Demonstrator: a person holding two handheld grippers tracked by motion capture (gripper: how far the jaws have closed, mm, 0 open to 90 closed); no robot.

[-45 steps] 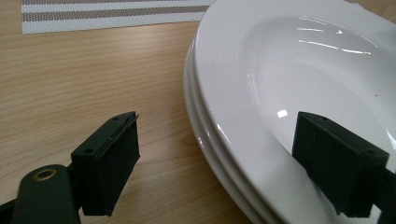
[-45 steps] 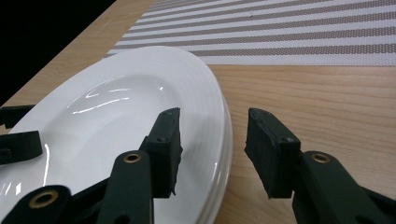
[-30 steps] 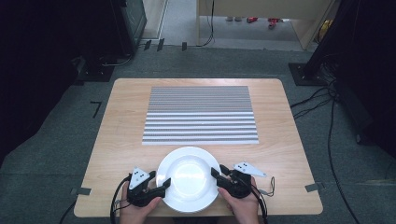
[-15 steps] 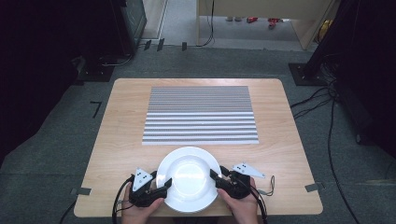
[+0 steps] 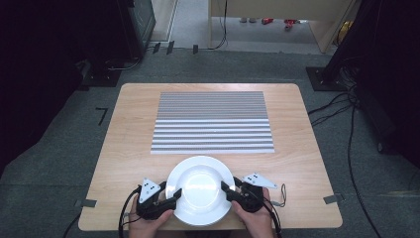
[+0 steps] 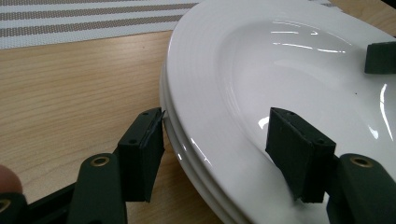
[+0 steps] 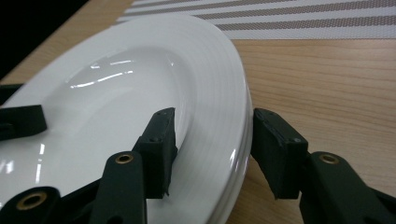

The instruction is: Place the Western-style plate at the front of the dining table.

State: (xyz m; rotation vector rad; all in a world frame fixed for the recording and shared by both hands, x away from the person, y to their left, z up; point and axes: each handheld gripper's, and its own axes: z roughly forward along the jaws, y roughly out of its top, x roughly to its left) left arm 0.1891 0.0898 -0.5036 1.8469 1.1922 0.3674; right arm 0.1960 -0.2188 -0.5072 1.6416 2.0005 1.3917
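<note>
The left gripper (image 5: 173,195) straddles the left rim of the white plates (image 5: 199,188), one jaw over the rim, the other beside the edge; its jaws have just been closing, and a gap shows at the inner pad, so no pinch yet. The right gripper (image 5: 227,189) straddles the right rim, its jaws spread with slim gaps. The stack, at least two plates, sits at the table's (image 5: 129,144) near edge, just before the striped mat (image 5: 213,121).

No readable text, label, brand, number or sign anywhere in view
</note>
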